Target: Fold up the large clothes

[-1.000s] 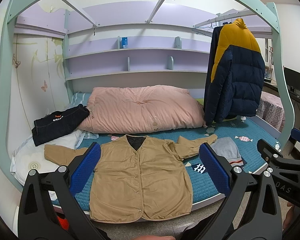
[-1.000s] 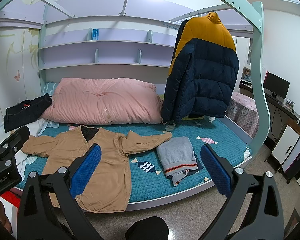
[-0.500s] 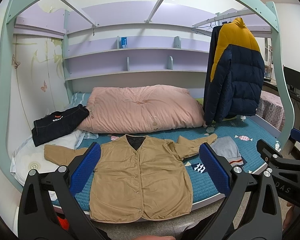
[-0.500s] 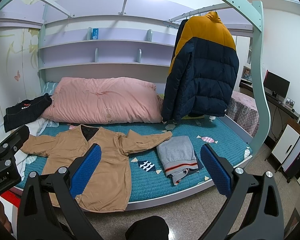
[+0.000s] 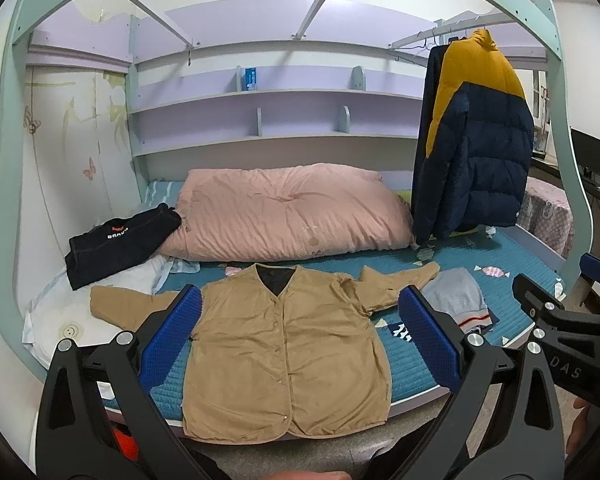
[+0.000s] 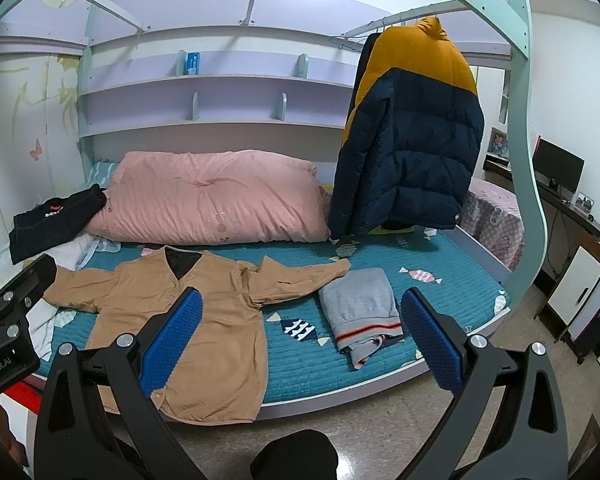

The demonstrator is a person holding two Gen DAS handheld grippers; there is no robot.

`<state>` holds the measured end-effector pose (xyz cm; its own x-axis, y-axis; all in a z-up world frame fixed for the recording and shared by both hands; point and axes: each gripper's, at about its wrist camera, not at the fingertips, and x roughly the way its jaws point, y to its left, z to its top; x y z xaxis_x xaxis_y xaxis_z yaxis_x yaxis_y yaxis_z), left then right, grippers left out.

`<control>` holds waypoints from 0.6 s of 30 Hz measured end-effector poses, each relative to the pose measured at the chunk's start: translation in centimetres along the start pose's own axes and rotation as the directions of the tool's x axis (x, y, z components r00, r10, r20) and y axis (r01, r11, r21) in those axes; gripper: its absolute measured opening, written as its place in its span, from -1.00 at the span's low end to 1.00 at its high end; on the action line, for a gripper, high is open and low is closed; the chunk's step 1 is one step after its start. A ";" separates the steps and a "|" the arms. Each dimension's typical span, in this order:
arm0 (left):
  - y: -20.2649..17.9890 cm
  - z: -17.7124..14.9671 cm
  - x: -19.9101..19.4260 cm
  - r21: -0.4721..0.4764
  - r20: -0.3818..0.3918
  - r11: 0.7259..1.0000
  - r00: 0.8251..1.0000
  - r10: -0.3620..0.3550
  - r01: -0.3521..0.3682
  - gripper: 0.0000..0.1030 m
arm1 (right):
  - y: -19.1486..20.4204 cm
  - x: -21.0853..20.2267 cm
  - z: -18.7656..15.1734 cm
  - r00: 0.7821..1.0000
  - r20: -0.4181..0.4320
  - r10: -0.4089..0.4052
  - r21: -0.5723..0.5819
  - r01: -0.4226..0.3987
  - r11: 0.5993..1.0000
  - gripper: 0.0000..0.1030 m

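The tan jacket is laid flat, front up and buttoned, on the near edge of the bed — sleeves spread out left and right. Just right of its right sleeve sits a folded grey garment. Both the left hand-held gripper and the right hand-held gripper hang in front of the bed with jaws wide apart, gripping nothing. A pink duvet is bunched at the far side.

Behind, you have a pink duvet, a hanging puffer jacket, shelves and a monitor.
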<state>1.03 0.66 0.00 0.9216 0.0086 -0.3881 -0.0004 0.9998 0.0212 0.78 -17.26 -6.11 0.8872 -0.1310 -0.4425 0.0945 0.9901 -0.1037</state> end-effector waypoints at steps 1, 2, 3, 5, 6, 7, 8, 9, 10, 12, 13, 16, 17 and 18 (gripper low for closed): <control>0.1 0.0 0.5 0.005 -0.019 1.000 1.000 0.001 -0.001 0.92 | 0.2 0.4 0.0 1.000 -0.004 0.003 -0.002 -0.003 1.000 0.86; 0.2 -0.2 1.0 0.008 -0.040 1.000 0.999 -0.001 0.001 0.92 | 0.5 0.8 0.1 1.000 -0.008 0.003 -0.004 -0.003 1.000 0.86; 0.5 -0.3 1.5 0.003 -0.051 1.000 0.999 -0.002 0.002 0.92 | 0.8 1.3 0.1 1.000 -0.014 0.003 -0.007 -0.004 1.000 0.86; 1.1 -0.6 2.8 -0.001 -0.072 1.000 0.997 -0.007 0.006 0.92 | 1.4 2.3 0.0 1.000 -0.025 0.006 -0.013 -0.006 1.000 0.86; 1.4 -0.8 3.5 -0.006 -0.091 1.000 0.996 -0.006 0.005 0.92 | 1.8 3.0 -0.1 0.999 -0.036 0.008 -0.015 -0.008 1.000 0.86; 1.8 -1.0 4.4 -0.009 -0.104 1.000 0.995 -0.004 0.004 0.92 | 2.3 3.8 -0.1 0.999 -0.047 0.014 -0.017 -0.014 1.000 0.86; 2.2 -1.2 5.4 -0.013 -0.120 1.000 0.993 -0.005 0.004 0.92 | 2.8 4.7 -0.2 0.998 -0.057 0.019 -0.018 -0.020 1.000 0.86; 2.7 -1.6 6.5 -0.012 -0.141 1.000 0.990 -0.001 -0.001 0.92 | 3.3 5.6 -0.2 0.997 -0.072 0.023 -0.022 -0.024 0.999 0.86; 3.3 -2.1 7.4 -0.020 -0.153 1.000 0.988 0.001 -0.004 0.92 | 4.1 6.8 -0.2 0.996 -0.089 0.029 -0.029 -0.032 0.999 0.86; 5.2 -3.1 9.8 -0.040 -0.167 0.999 0.986 0.002 -0.008 0.92 | 5.7 8.8 -0.3 0.993 -0.108 0.039 -0.041 -0.043 0.998 0.86; 6.2 -3.5 10.8 -0.051 -0.159 0.999 0.987 0.008 -0.016 0.92 | 7.0 10.4 -0.5 0.991 -0.128 0.047 -0.053 -0.054 0.997 0.86; 9.7 -5.0 13.9 -0.051 -0.179 0.998 0.983 0.027 -0.037 0.92 | 10.4 13.9 -0.9 0.981 -0.174 0.088 -0.077 -0.102 0.992 0.86; 11.5 -5.9 15.3 -0.053 -0.202 0.998 0.979 0.025 -0.036 0.92 | 12.3 15.6 -1.3 0.974 -0.201 0.108 -0.096 -0.129 0.987 0.86; 12.8 -6.4 16.1 -0.039 -0.222 0.998 0.974 0.046 -0.056 0.92 | 13.9 16.9 -1.6 0.967 -0.220 0.126 -0.115 -0.154 0.981 0.86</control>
<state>13.34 13.68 -11.88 0.8115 0.0582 -0.5815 -0.0667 0.9977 0.0068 16.37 -5.84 -16.45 0.7708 -0.0130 -0.6370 -0.0958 0.9861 -0.1360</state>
